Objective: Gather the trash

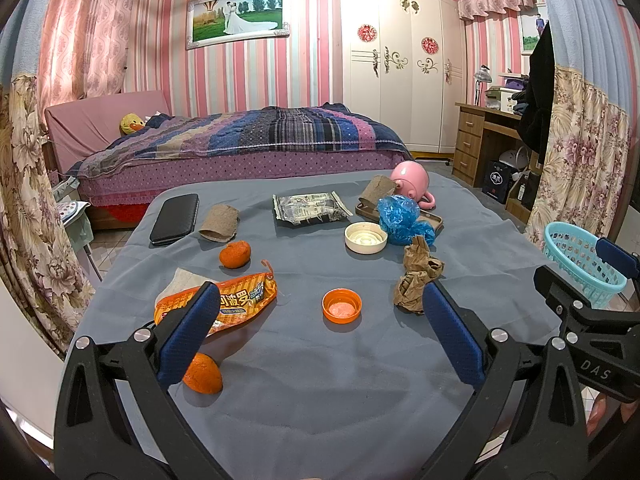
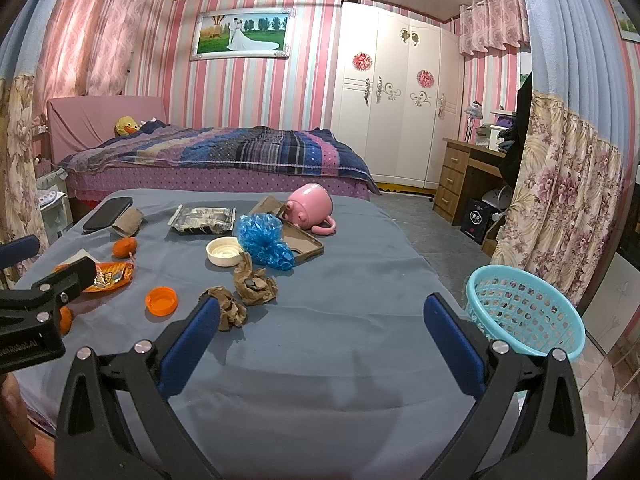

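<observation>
Trash lies on a blue-grey cloth table: an orange snack wrapper, an orange cap, crumpled brown paper, a white lid, a blue plastic bag, a grey foil packet and cardboard tubes. A light blue basket stands off the table's right edge. My left gripper is open and empty above the table's near side, the orange cap between its fingers. My right gripper is open and empty, brown paper by its left finger.
Two oranges, a black phone, a brown phone case and a tipped pink mug are also on the table. A bed, wardrobe and desk stand behind. Curtains hang on both sides.
</observation>
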`<control>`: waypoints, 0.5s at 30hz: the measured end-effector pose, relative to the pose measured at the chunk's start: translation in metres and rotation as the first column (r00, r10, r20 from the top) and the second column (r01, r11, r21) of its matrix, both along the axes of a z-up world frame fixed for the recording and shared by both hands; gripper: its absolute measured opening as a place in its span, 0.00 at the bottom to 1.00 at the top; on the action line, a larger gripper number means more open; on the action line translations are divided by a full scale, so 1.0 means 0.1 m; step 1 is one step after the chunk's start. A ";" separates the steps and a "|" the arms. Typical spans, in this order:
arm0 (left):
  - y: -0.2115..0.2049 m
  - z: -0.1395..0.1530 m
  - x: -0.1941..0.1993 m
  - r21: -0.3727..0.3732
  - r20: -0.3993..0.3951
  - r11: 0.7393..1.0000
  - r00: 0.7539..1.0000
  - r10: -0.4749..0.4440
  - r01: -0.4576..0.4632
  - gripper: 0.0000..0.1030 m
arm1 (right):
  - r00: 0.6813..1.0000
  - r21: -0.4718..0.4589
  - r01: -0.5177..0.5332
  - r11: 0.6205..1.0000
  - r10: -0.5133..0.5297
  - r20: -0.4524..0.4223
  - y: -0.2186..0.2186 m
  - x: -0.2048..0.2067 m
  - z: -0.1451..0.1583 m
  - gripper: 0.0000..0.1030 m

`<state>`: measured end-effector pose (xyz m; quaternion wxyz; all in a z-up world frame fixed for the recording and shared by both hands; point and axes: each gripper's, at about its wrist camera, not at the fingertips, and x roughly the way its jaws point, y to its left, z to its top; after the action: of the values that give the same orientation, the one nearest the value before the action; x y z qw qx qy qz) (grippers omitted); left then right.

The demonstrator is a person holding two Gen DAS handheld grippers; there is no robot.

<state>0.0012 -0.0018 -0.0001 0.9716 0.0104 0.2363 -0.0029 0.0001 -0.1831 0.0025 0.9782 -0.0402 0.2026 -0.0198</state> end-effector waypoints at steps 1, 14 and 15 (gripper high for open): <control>0.00 0.00 0.00 -0.001 0.000 1.000 1.000 0.000 0.000 0.95 | 1.000 0.000 0.000 1.000 0.000 0.000 0.00 0.00 0.00 0.96; 0.04 -0.04 0.02 0.002 -0.001 1.000 1.000 0.001 -0.001 0.95 | 1.000 -0.004 0.001 1.000 -0.001 -0.002 0.01 0.00 0.00 0.96; 0.06 -0.05 0.03 0.003 -0.002 1.000 1.000 0.001 -0.001 0.95 | 1.000 -0.005 0.000 1.000 0.000 -0.002 0.01 0.00 0.00 0.96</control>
<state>0.0037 0.0043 -0.0052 0.9714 0.0115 0.2373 -0.0022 0.0001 -0.1825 0.0021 0.9779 -0.0424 0.2035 -0.0205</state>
